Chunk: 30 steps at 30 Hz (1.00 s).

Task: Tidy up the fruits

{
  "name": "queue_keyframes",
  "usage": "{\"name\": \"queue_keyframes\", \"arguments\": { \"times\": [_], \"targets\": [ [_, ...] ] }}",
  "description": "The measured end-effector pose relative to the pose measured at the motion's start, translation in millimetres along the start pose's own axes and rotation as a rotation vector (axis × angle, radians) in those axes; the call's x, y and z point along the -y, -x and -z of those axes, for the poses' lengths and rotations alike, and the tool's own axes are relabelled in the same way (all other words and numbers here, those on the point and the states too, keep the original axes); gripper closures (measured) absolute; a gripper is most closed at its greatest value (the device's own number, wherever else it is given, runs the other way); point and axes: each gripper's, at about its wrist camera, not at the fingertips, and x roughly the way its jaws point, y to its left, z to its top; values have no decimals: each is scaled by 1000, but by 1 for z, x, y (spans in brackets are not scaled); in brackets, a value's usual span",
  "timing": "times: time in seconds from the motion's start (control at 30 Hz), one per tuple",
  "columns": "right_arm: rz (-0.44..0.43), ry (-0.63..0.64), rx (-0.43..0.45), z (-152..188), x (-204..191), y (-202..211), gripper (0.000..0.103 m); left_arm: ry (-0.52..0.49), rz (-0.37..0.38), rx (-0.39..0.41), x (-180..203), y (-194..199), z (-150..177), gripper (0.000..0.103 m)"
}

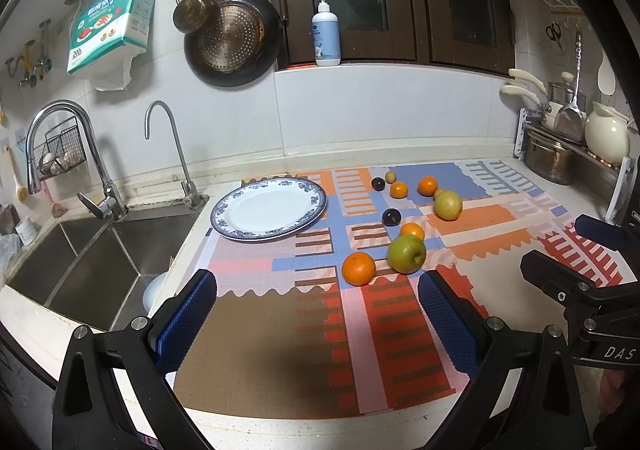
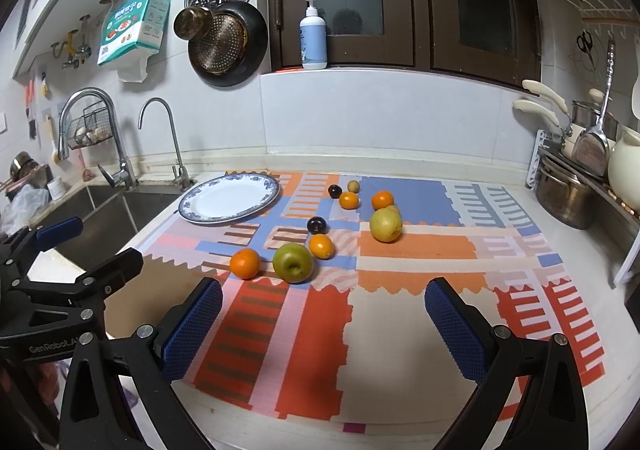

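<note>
On the patterned mat [image 1: 256, 334] I see the fruits loose: green apple [image 1: 406, 254] just beside an orange [image 1: 359, 268], yellow apple [image 1: 448, 205] farther back, two dark plums [image 1: 391, 217] among smaller oranges. Plate [image 1: 240, 228] by the sink [image 1: 100, 262] carries nothing. My left gripper [image 1: 318, 314] and right gripper [image 2: 323, 322] both gape wide, nothing held.

Bright overhead light, perhaps; warped, dark edges.
</note>
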Motion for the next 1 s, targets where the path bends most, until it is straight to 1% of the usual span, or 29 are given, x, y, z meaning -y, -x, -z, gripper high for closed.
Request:
{"name": "queue_keyframes", "arguments": {
  "times": [1.0],
  "targets": [
    [-5, 14, 11, -2, -3, 1, 1, -13, 3, 27, 0, 4, -3, 0]
  ]
}}
